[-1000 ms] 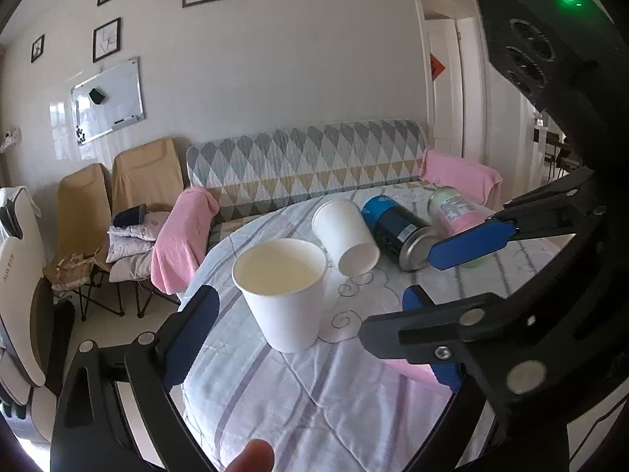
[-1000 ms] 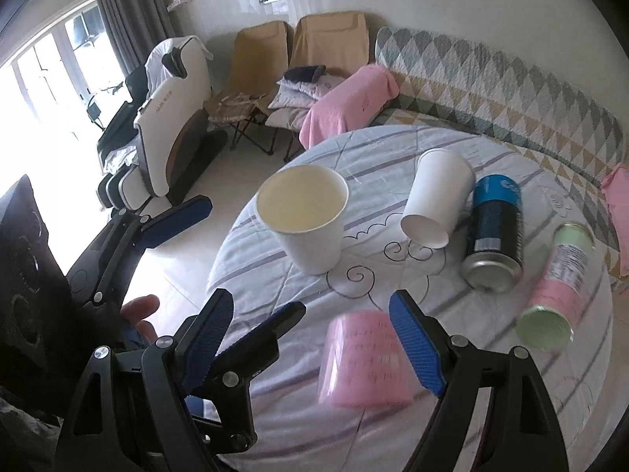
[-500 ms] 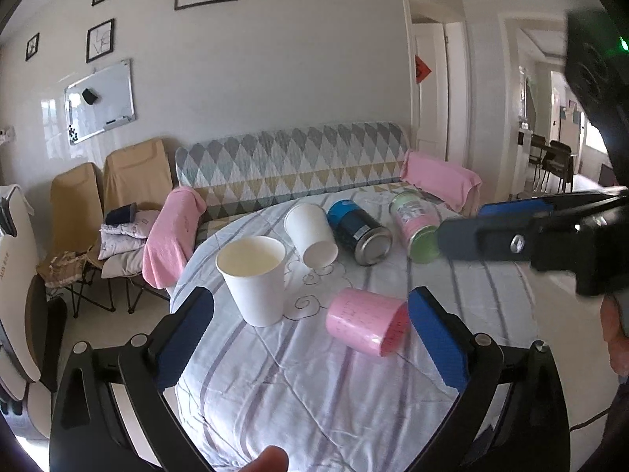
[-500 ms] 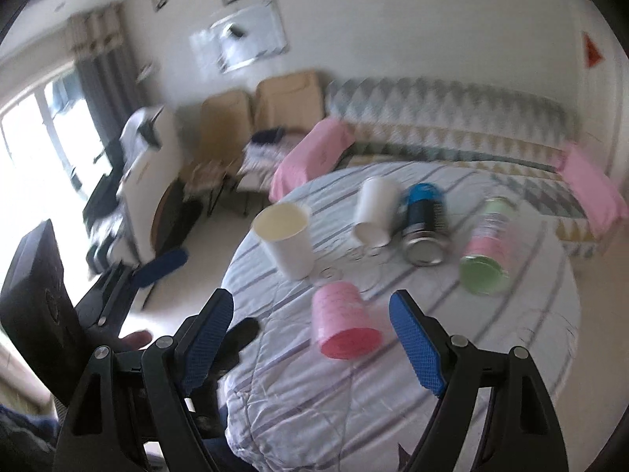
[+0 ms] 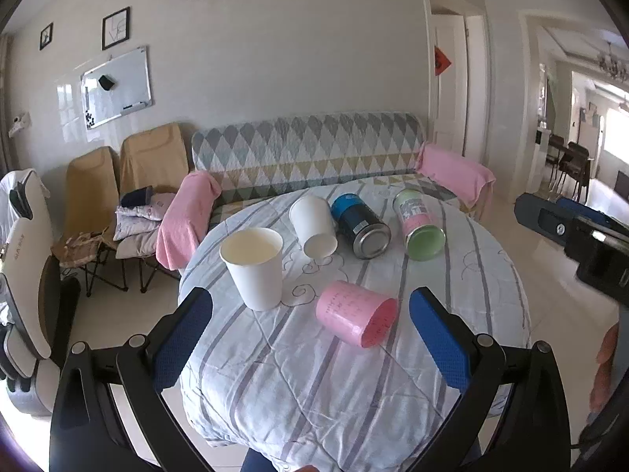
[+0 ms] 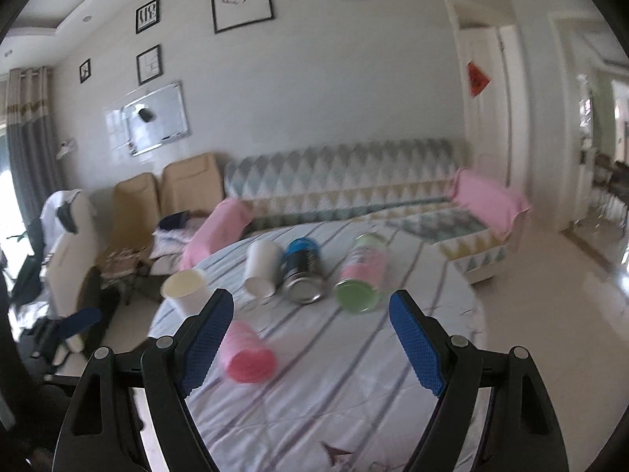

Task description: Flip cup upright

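Note:
A pink cup (image 5: 357, 312) lies on its side on the round table (image 5: 491, 275), mouth toward me; it also shows in the right wrist view (image 6: 247, 354). A wide white cup (image 5: 254, 267) stands upright left of it. A second white cup (image 5: 314, 225) lies on its side behind. My left gripper (image 5: 310, 338) is open and empty, held back from the table's near edge, the pink cup between its fingers in view. My right gripper (image 6: 310, 342) is open and empty, also pulled back; its body shows at the right of the left wrist view (image 5: 574, 236).
A blue-topped can (image 5: 359, 228) and a pink-and-green can (image 5: 418, 224) lie on their sides at the back of the table. A patterned sofa (image 5: 306, 153) with pink cloths and folding chairs (image 5: 129, 181) stand behind. A massage chair (image 5: 23, 275) is at the left.
Both grippers have pulled back and away from the table, so the cups look smaller. The right gripper has swung out to the right of the left one. The cups have not moved.

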Demonstrator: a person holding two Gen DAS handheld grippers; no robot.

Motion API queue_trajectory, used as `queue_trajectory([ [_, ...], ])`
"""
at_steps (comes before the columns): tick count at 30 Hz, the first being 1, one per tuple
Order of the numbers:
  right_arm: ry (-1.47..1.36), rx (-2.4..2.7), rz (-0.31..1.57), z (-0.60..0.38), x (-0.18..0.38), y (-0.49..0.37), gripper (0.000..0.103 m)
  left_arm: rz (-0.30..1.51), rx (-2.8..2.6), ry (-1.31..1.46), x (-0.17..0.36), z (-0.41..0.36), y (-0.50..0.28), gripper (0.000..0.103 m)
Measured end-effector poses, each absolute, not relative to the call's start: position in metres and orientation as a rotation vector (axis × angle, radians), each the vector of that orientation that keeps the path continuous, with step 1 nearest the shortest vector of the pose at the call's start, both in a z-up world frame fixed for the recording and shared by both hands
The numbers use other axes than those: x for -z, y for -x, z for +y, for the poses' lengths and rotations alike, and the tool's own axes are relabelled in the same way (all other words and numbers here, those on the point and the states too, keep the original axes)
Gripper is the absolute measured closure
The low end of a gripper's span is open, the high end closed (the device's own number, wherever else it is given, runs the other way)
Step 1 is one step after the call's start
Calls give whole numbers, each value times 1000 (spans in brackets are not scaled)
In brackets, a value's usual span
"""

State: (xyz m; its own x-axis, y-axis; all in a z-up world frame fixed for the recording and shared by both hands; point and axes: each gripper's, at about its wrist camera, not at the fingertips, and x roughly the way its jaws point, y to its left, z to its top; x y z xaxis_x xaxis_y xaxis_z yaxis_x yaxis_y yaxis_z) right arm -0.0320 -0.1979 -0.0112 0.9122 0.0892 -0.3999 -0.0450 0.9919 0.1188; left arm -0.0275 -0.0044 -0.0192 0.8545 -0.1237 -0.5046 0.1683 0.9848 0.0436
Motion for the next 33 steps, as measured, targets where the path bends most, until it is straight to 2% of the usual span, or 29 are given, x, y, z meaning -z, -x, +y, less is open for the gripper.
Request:
queue_trajectory([
  [8,-81,-30,326,-208,15,47,20,511,112,-80,14,-17,32,1],
  [33,-87,-67,269,-218,20,48,20,413,64,-98,3,-35,36,1],
])
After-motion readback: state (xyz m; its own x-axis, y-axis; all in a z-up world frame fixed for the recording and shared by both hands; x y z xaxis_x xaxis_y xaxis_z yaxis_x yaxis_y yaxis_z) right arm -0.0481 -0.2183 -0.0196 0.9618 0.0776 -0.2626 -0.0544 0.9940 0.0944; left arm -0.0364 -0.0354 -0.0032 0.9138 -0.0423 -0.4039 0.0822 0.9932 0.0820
